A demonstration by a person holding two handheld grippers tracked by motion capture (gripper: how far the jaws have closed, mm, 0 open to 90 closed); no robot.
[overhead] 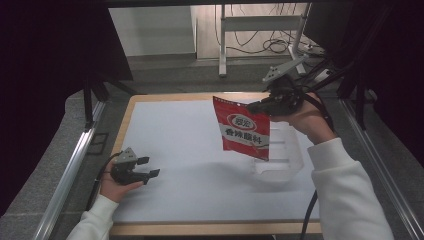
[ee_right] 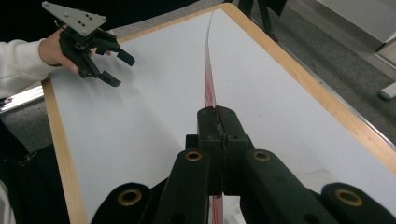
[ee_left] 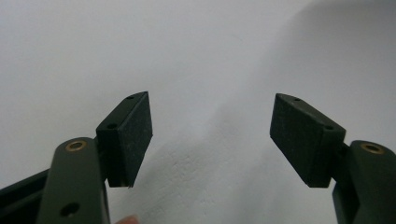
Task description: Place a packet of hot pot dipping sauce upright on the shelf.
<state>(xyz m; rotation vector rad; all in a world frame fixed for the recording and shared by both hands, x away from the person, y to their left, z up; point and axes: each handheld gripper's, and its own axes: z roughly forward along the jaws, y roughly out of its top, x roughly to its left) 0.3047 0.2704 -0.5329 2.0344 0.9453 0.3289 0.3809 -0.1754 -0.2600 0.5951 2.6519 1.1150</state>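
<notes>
A red snack bag (overhead: pixel 243 129) with a white oval logo hangs in the air over the right half of the table, above a clear plastic container (overhead: pixel 282 157). My right gripper (overhead: pixel 256 106) is shut on the bag's upper right edge and holds it up. In the right gripper view the bag (ee_right: pixel 209 79) shows edge-on as a thin red and white sheet pinched between the closed jaws of that gripper (ee_right: pixel 217 114). My left gripper (overhead: pixel 150 168) rests low at the table's left front, open and with nothing in it. In its own view the left gripper (ee_left: pixel 211 140) has both pads wide apart over bare white surface.
The white table top (overhead: pixel 180 150) has a wooden rim. A metal rail (overhead: pixel 70 170) runs along the left side and another along the right. A stand with cables (overhead: pixel 260 40) is on the floor beyond the far edge.
</notes>
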